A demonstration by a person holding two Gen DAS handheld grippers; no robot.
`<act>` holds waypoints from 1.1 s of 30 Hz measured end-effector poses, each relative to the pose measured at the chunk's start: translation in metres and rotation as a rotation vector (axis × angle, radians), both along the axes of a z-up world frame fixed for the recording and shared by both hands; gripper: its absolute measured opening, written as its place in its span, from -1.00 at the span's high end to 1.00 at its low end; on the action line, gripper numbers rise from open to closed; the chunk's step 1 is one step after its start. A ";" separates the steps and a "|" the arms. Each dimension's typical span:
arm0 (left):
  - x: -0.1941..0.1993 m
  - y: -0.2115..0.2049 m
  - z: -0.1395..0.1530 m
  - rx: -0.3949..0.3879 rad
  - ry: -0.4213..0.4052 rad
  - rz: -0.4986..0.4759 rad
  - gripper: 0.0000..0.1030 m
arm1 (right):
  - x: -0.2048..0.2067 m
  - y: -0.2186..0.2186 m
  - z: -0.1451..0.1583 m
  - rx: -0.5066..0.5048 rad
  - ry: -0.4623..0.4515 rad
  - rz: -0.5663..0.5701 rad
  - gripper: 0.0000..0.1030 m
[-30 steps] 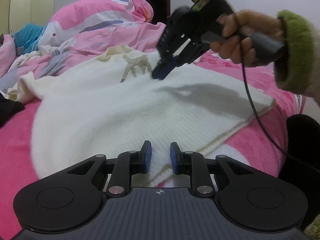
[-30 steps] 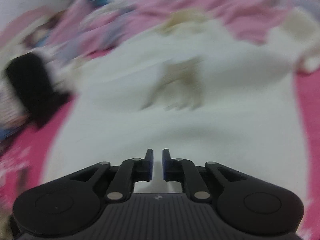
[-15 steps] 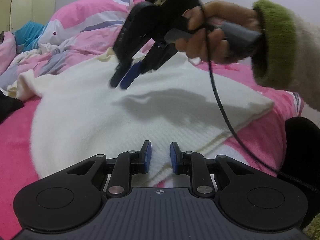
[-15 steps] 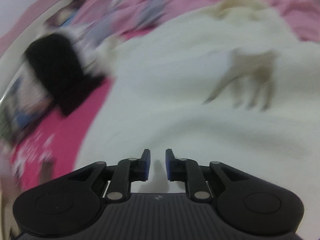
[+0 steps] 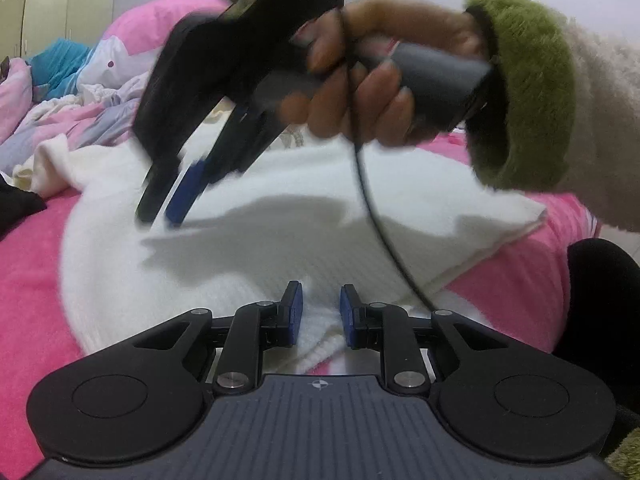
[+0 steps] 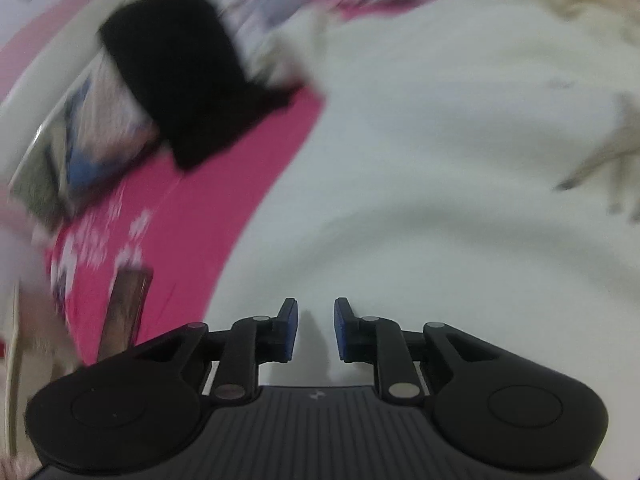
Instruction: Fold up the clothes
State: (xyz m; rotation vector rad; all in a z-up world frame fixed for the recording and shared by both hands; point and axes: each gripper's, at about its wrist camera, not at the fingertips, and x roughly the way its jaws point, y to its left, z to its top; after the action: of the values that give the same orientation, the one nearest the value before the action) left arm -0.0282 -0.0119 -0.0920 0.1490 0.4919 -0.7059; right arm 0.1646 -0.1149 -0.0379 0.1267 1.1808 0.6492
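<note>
White sweater (image 5: 288, 216) spread on a pink bed (image 5: 28, 264), both grippers over it

Left gripper (image 5: 319, 312) sits at the sweater's near hem, fingers parted with a fold of knit lying between them, not pinched. Right gripper (image 5: 168, 212), held by a hand (image 5: 360, 76) in a green cuff (image 5: 524, 84), hangs at 10 o'clock over the sweater's left part; in its own view its fingers (image 6: 289, 330) stand apart with nothing held. A black cloth (image 6: 180, 92) lies at 10 o'clock on the bed
</note>
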 end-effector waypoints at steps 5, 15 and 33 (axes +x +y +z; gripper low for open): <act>-0.002 -0.004 0.002 0.017 -0.005 0.007 0.61 | 0.042 0.014 -0.011 0.076 -0.016 -0.098 0.65; 0.001 -0.001 0.000 0.005 0.002 -0.006 0.61 | -0.050 -0.160 0.037 0.102 -0.085 -0.360 0.60; 0.001 -0.004 0.004 0.056 0.004 -0.014 0.61 | -0.048 -0.261 0.011 0.033 -0.104 -0.614 0.66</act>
State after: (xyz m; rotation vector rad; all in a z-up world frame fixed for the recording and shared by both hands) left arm -0.0269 -0.0157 -0.0877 0.2035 0.5152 -0.7069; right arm 0.1168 -0.3759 -0.0268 0.4574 0.9603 0.1305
